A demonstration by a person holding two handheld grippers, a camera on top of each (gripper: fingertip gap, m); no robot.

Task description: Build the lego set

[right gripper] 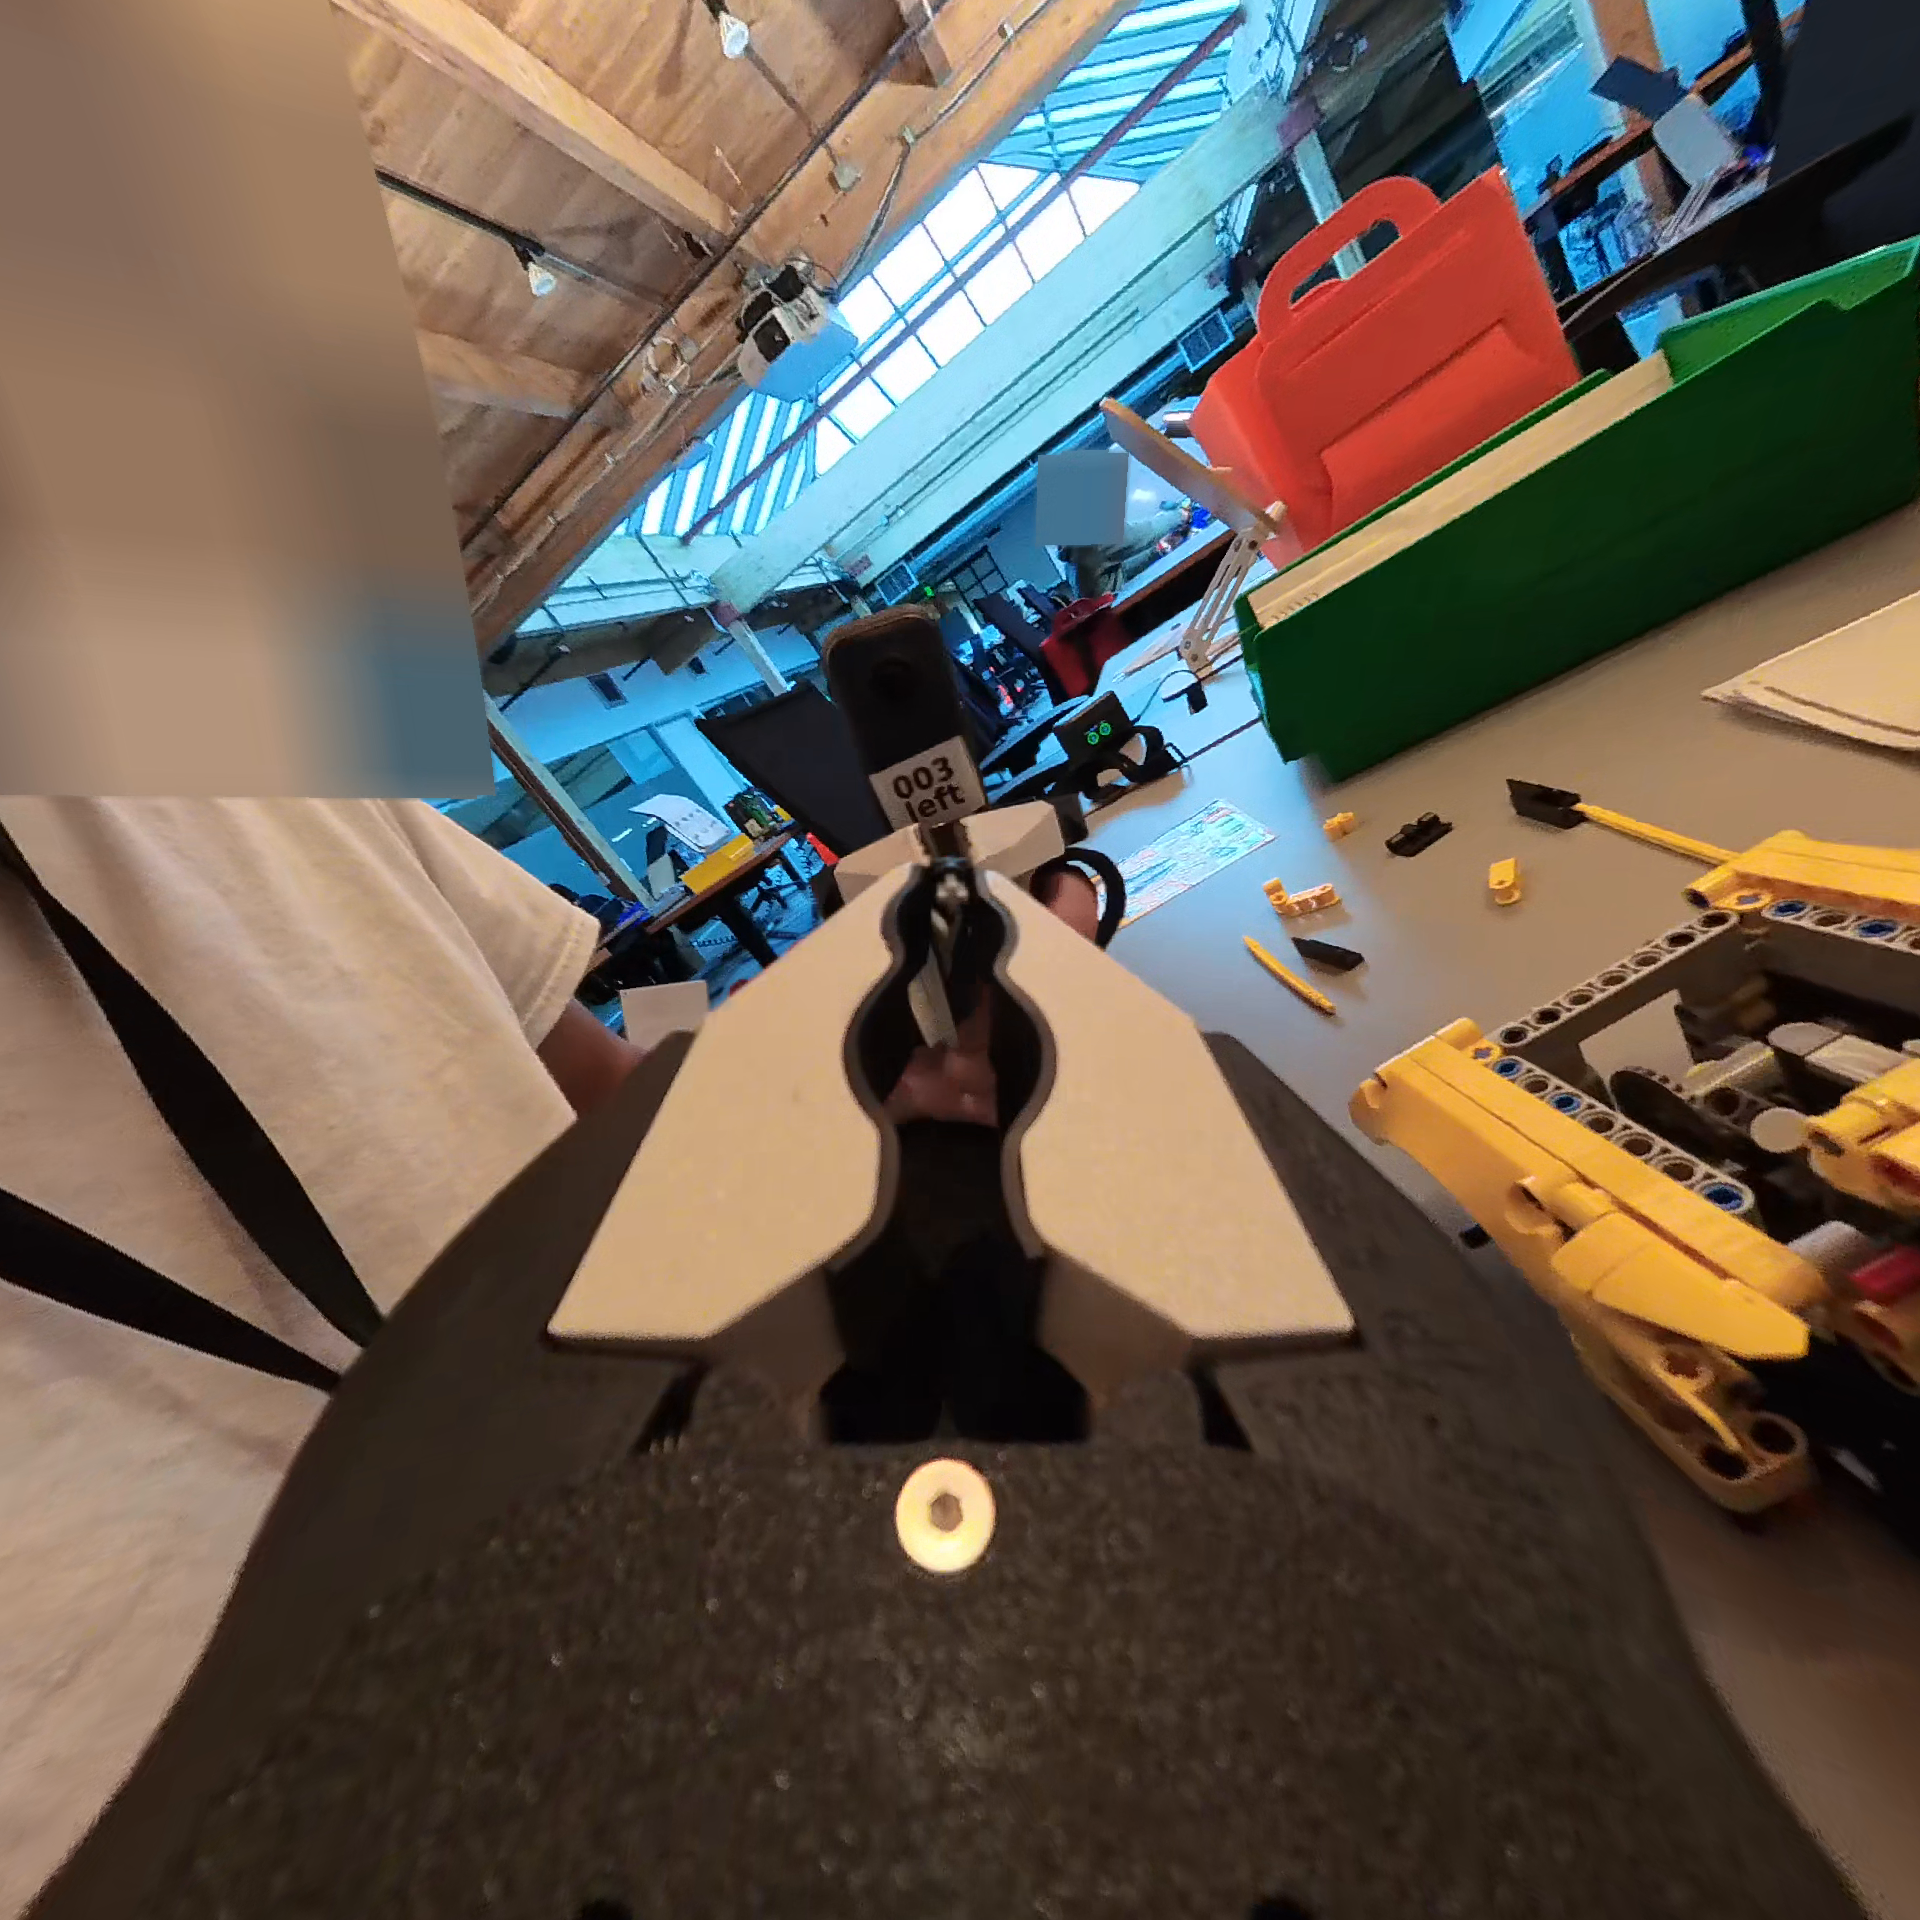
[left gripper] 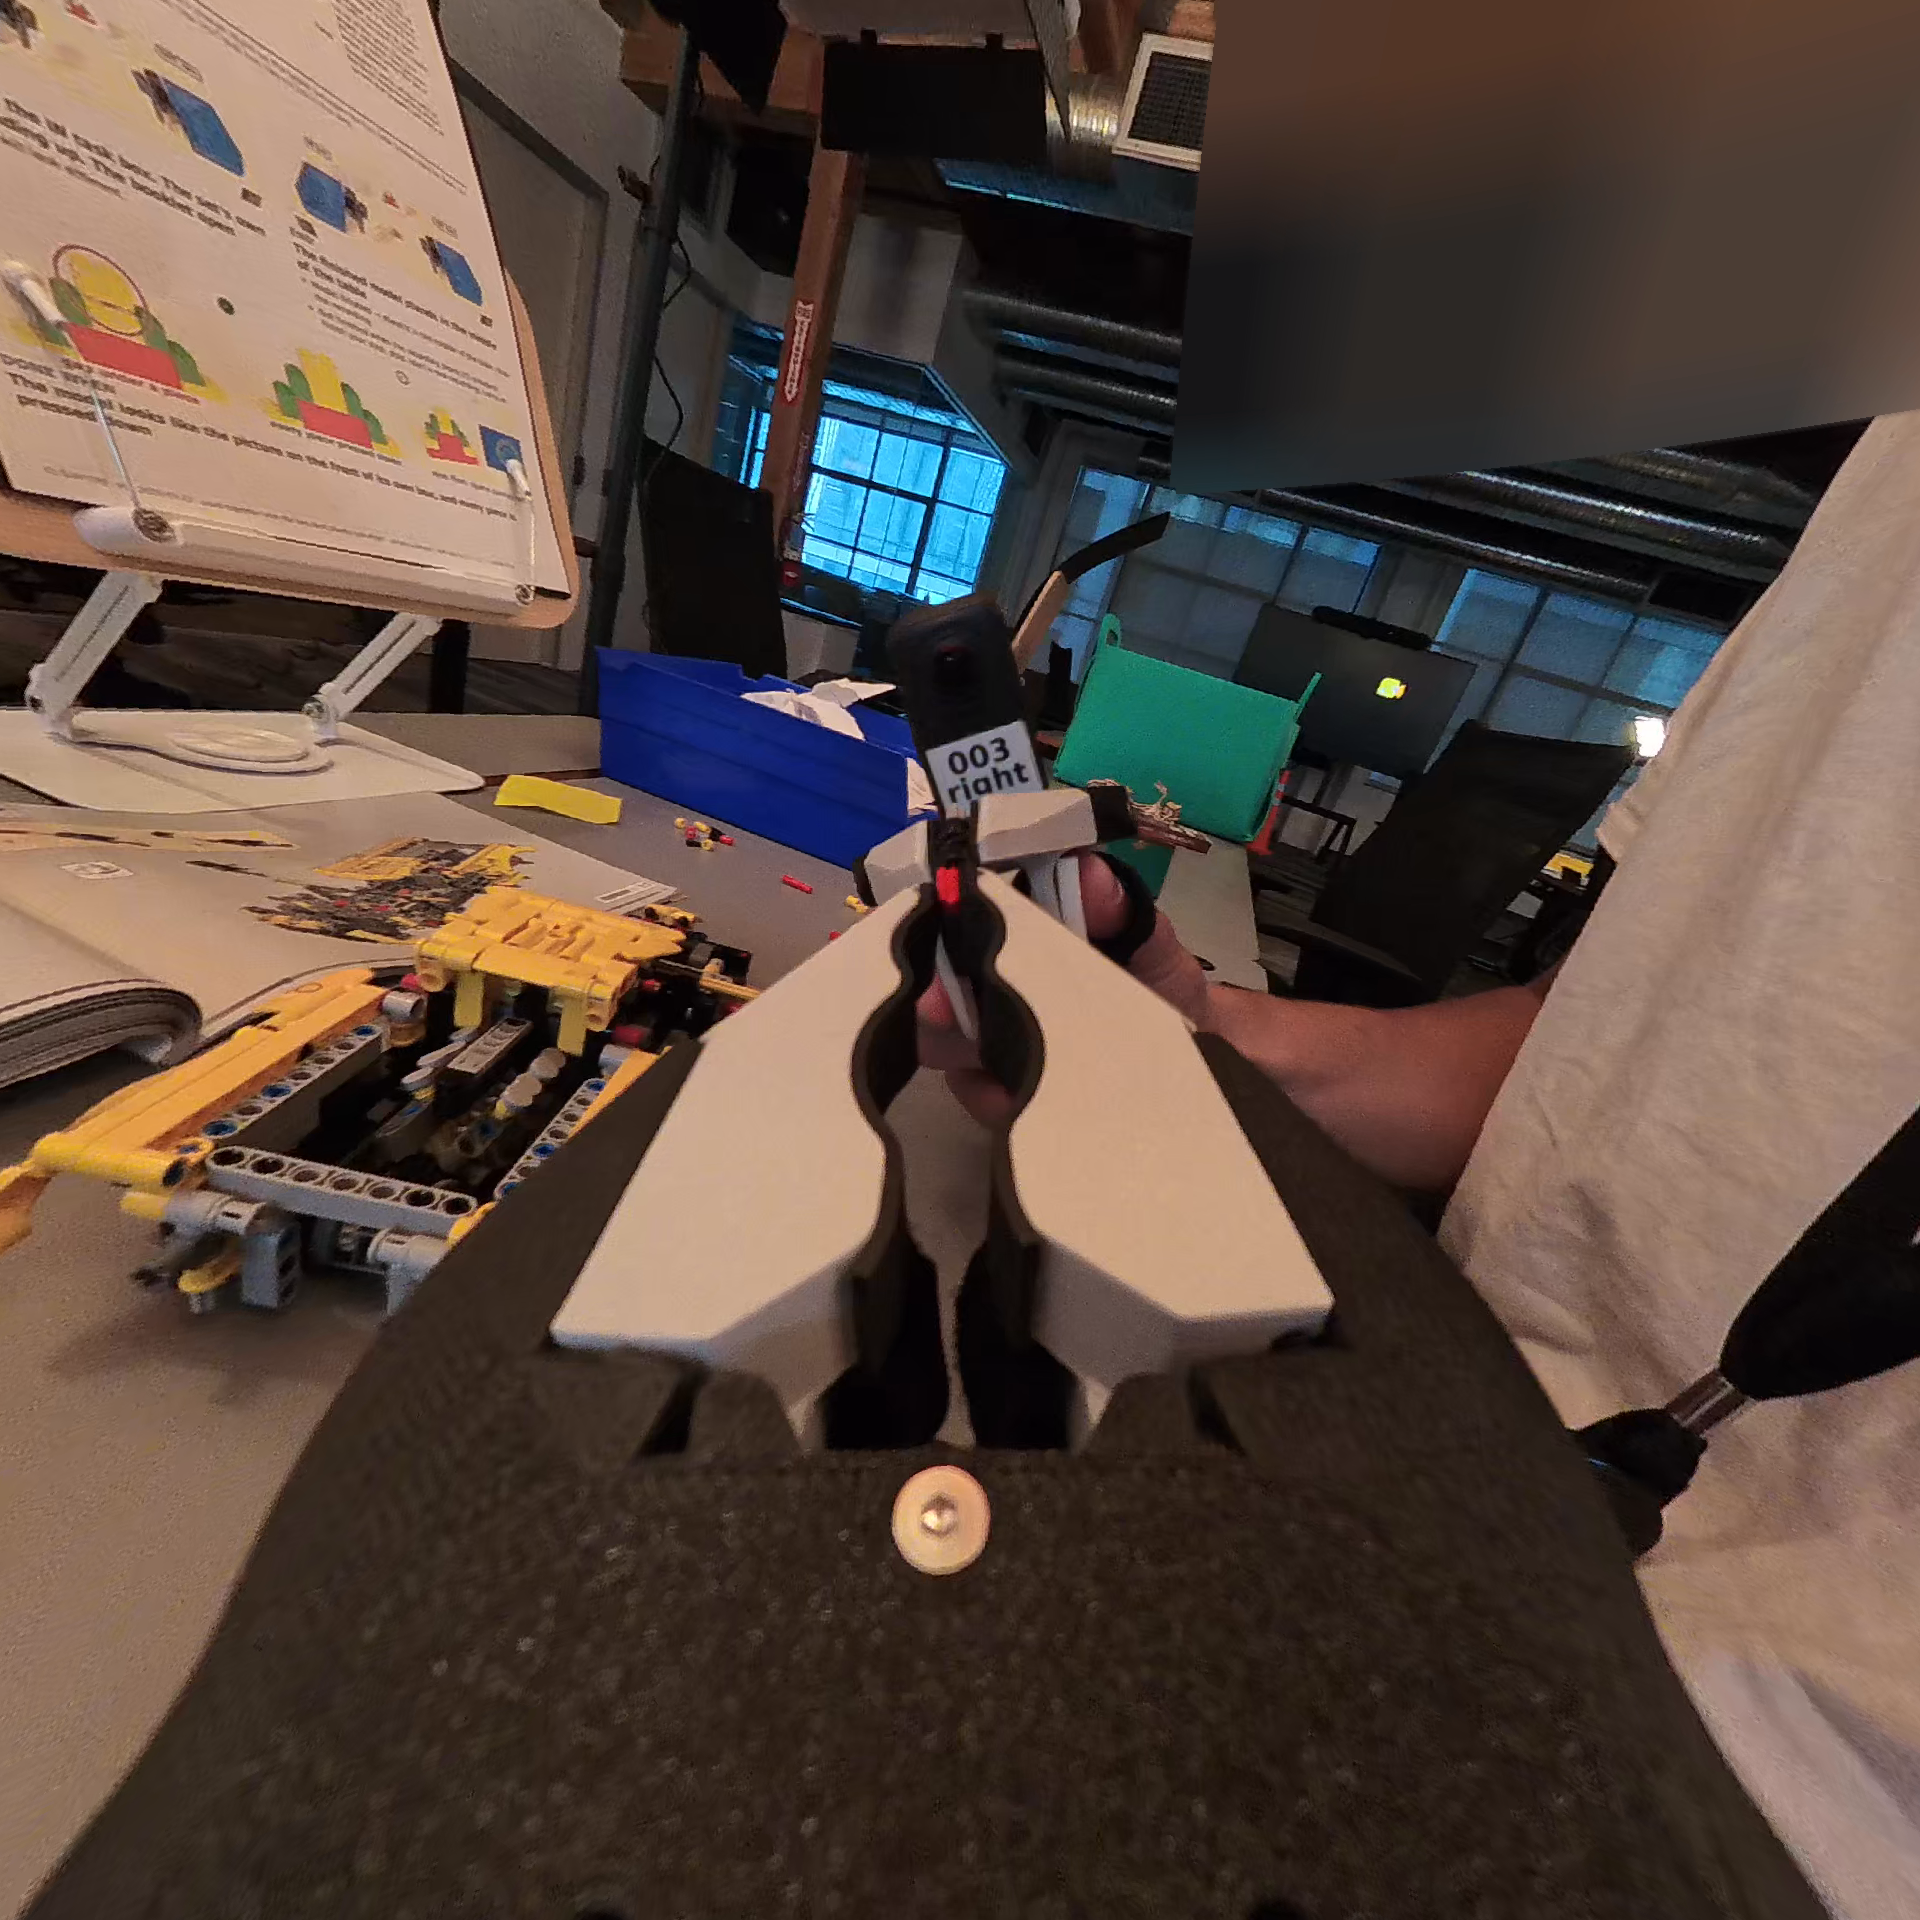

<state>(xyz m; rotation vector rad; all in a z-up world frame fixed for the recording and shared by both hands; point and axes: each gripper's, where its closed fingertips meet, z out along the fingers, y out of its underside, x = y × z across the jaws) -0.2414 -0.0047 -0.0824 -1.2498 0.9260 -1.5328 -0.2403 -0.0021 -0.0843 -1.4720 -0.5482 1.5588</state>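
A half-built yellow, grey and black lego vehicle [left gripper: 416, 1081] lies on the grey table, left of my left gripper; in the right wrist view it [right gripper: 1662, 1143] lies to the right. My left gripper [left gripper: 951, 899] is shut on a small red piece [left gripper: 945, 888] at its tips. My right gripper [right gripper: 945, 883] is shut, with a small dark piece [right gripper: 948, 891] at its tips. The two grippers are held up in the air, tip to tip, so each sees the other straight ahead [left gripper: 961, 831] [right gripper: 940, 842]. How the two pieces join is hidden.
An open instruction booklet [left gripper: 156, 935] and a sheet on a white stand [left gripper: 239, 260] are at the left. A blue bin [left gripper: 727, 748] and green bag [left gripper: 1174, 748] stand behind. Loose pieces [right gripper: 1299, 899], a green bin [right gripper: 1558, 582] and an orange bag [right gripper: 1403, 343] are at the right. The person's white shirt [left gripper: 1714, 1039] is close by. My two grippers' fingertips are within a few centimetres of each other.
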